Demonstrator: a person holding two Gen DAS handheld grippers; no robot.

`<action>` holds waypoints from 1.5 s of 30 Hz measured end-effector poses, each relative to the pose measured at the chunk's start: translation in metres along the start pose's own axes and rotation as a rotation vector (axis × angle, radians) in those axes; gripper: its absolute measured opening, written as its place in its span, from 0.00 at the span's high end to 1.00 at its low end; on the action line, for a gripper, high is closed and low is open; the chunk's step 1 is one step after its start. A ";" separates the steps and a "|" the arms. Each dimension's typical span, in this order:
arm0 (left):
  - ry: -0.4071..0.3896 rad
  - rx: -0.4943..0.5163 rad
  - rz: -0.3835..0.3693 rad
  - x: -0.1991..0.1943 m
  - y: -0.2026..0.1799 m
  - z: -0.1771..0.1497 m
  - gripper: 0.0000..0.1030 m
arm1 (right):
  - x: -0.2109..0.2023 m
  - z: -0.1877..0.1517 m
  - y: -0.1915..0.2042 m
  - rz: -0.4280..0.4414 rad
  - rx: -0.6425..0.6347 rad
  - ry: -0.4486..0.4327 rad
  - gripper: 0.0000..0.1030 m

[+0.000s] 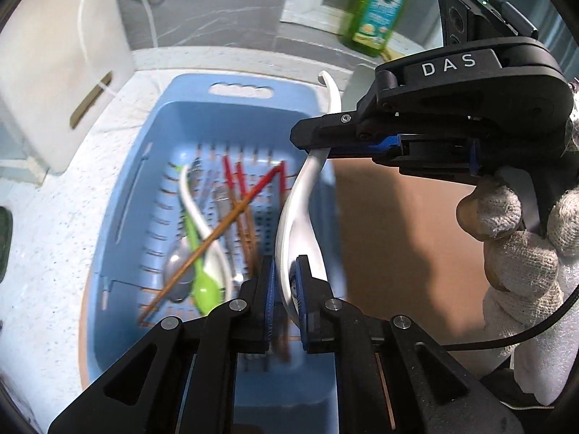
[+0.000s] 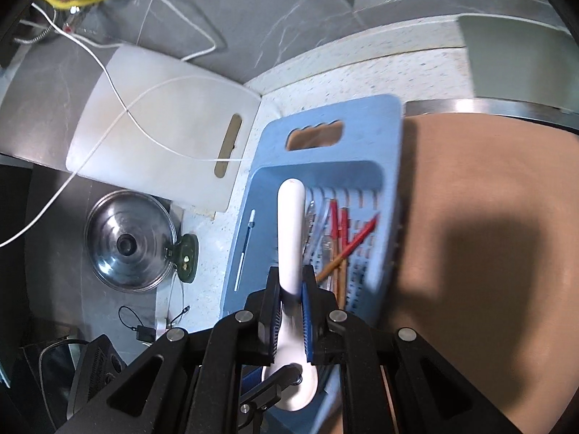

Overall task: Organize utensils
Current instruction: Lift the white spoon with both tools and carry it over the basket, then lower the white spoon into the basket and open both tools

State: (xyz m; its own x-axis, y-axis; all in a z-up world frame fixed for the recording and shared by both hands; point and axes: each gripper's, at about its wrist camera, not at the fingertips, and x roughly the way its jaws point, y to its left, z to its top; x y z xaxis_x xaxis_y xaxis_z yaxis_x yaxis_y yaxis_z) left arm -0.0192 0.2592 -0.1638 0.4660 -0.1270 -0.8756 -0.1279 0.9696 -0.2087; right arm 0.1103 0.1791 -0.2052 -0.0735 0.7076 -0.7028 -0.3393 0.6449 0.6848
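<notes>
While both grippers' fingers pinch one white ceramic spoon [image 1: 307, 217], only the right wrist view shows a steel pot lid [image 2: 131, 241]; the left shows a green bottle [image 1: 378, 11].

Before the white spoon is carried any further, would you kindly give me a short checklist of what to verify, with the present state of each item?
1. Left claw gripping the white spoon near its bowl: ok, pads press on it.
2. Right claw gripping the spoon's handle: ok, pads shut on it.
3. Spoon lifted free of the blue basket: ok, it hangs above the rim.
4. Remaining utensils undisturbed: ok, the green spoon and red-tipped chopsticks lie in the basket.
5. Destination for the spoon in sight: cannot tell, no holder is visible.
6. Sharp view for placing: not ok, both views are blurred.
</notes>
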 end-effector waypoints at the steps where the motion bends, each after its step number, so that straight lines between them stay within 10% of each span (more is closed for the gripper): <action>1: 0.007 -0.003 0.008 0.002 0.005 0.000 0.90 | 0.008 0.001 0.003 -0.008 -0.002 0.013 0.91; 20: 0.100 -0.041 0.062 0.042 0.046 -0.007 0.91 | 0.092 0.009 0.024 -0.147 -0.030 0.161 0.91; 45: 0.073 -0.079 0.064 0.040 0.051 0.000 0.86 | 0.074 0.009 0.021 -0.205 -0.094 0.154 0.71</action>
State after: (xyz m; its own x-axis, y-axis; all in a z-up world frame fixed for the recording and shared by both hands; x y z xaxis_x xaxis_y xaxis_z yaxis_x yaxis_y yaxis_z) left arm -0.0070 0.3038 -0.2090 0.3897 -0.0827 -0.9172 -0.2255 0.9571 -0.1821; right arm 0.1060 0.2472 -0.2413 -0.1339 0.5080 -0.8509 -0.4470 0.7353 0.5094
